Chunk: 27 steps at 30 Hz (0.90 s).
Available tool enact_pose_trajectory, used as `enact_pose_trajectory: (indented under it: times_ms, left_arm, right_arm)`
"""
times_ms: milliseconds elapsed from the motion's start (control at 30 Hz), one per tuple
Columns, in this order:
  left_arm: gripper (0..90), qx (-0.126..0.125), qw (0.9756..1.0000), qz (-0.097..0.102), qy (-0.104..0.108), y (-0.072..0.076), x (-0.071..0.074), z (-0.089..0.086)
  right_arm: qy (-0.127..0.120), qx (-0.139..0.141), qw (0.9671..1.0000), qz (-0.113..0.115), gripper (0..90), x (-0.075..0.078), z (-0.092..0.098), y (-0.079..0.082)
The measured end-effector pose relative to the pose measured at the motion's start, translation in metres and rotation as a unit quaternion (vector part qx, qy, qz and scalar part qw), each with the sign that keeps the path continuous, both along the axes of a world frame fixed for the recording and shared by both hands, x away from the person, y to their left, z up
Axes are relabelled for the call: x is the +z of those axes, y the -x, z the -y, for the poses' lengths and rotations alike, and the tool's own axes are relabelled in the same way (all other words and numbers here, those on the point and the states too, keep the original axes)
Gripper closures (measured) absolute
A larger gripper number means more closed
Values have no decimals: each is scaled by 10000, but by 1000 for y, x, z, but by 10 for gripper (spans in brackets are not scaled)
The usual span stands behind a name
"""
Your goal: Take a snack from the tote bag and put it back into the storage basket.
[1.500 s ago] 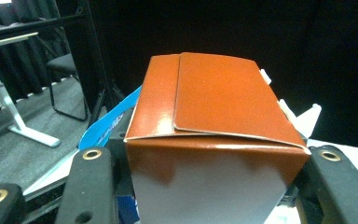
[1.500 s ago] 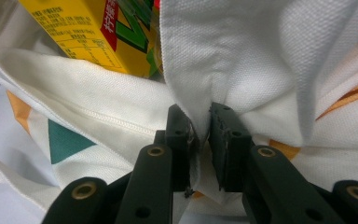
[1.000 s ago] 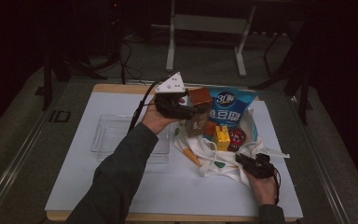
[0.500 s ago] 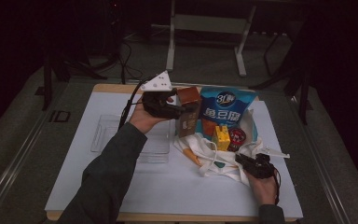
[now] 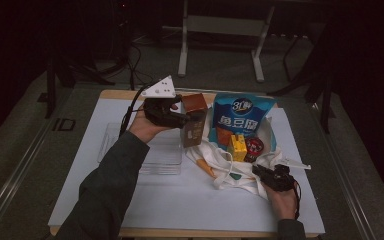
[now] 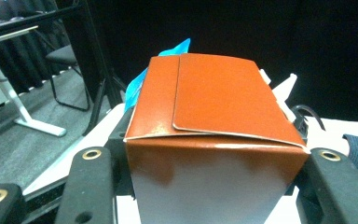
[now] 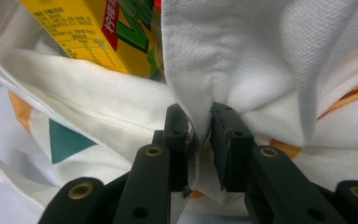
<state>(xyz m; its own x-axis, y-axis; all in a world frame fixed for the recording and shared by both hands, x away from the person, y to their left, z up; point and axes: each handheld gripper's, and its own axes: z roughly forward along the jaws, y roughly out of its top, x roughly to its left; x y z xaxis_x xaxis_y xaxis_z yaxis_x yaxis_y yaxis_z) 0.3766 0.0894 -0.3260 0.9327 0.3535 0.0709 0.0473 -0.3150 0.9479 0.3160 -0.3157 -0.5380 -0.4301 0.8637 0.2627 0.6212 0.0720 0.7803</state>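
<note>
My left gripper [image 5: 192, 120] is shut on a brown carton [image 5: 194, 125] and holds it upright above the table, just left of a white cloth bag [image 5: 230, 172]. In the left gripper view the carton [image 6: 214, 140] sits between both jaws of that gripper [image 6: 214, 186]. Near the front right, my right gripper [image 5: 265, 172] is shut on the bag's rim; its own view shows the cloth [image 7: 196, 93] pinched between the right gripper's [image 7: 198, 135] pads. Inside the bag are a blue snack packet [image 5: 242, 117], a yellow carton [image 5: 238, 147] [image 7: 98, 32] and a red can [image 5: 254, 146].
A clear plastic tray [image 5: 155, 150] lies left of the bag, under my left forearm. Everything rests on a white mat [image 5: 190, 200] covering the wooden table. Dark table legs and cables stand on the floor beyond the far edge.
My left gripper has carried the brown carton leftward, away from the blue packet and the bag. The right gripper has kept its pinch on the cloth in the same place.
</note>
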Motion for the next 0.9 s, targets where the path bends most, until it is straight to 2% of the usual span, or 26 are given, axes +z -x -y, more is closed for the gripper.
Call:
enact_pose_trajectory:
  times_ms: [133, 367, 600, 700, 767, 900]
  left_arm:
    - [435, 51, 9999, 61, -80, 1, 0, -3]
    - [434, 90, 9998, 30, -157, 1, -2, -13]
    - [434, 227, 9993, -81, -272, 0, -11, -30]
    - [434, 195, 9988, -107, -442, 0, -14, -35]
    - [434, 185, 9978, -98, -635, 1, -16, -39]
    - [434, 180, 9974, -120, -684, 1, -17, -45]
  right_arm:
    - [-8, 4, 10000, -7, 756, 0, 0, 0]
    - [0, 2, 10000, -5, 756, 0, 0, 0]
    - [3, 2, 10000, -3, 755, 0, 0, 0]
    - [3, 0, 10000, -2, 755, 0, 0, 0]
    - [0, -1, 10000, -3, 755, 0, 0, 0]
    - [2, -2, 10000, -2, 755, 0, 0, 0]
